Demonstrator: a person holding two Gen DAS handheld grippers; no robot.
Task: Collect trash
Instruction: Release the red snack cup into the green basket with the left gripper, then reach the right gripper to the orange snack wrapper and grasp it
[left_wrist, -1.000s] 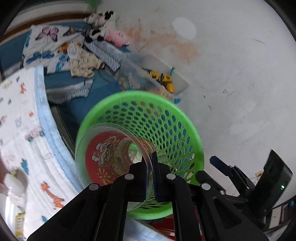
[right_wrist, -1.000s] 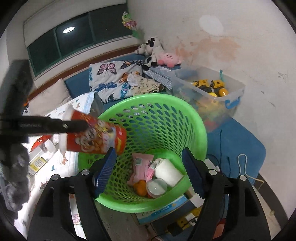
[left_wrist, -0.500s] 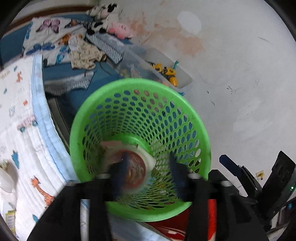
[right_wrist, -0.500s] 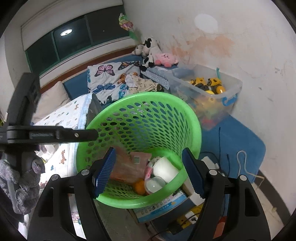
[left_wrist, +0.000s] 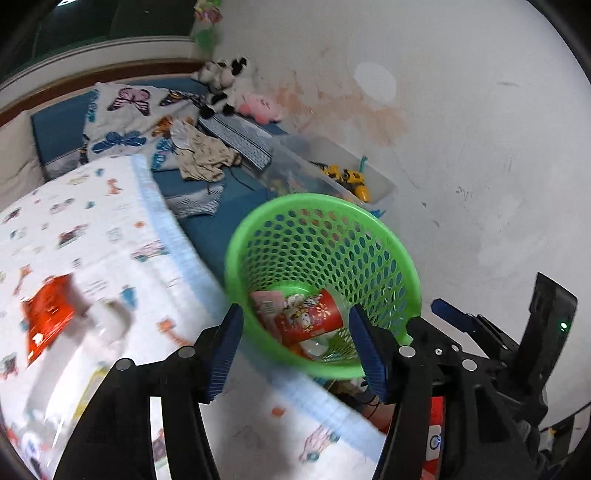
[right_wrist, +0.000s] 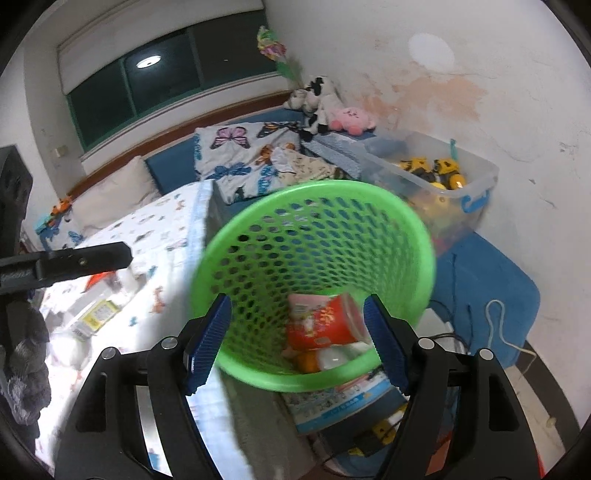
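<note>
Blue-ribbed fingers, left gripper (left_wrist: 295, 347): jaws were opening, nothing between the pads, framing the basket's near rim.
Right gripper (right_wrist: 297, 343): fingers spread apart and released, empty, also framing the near rim.
Red cup (left_wrist: 308, 319): lay on its side at the bottom of the basket, cartoon print facing up; in the right wrist view (right_wrist: 325, 323) it sat at about 5 o'clock of the basket's floor.
Pink wrapper (left_wrist: 267, 301): touched the cup, at its 10 o'clock.
Other trash in the basket: an orange piece (right_wrist: 308, 360) and something white beneath the cup, too blurred to tell.
Green basket (left_wrist: 369, 258): perforated, stood just beside the bed's edge.
Bed (left_wrist: 110, 240): animal-print sheet, at 9 o'clock of the basket, carrying a blurred red packet (left_wrist: 46, 317).
Clear toy bin (right_wrist: 476, 177): at 1 o'clock of the basket, against the wall.
</note>
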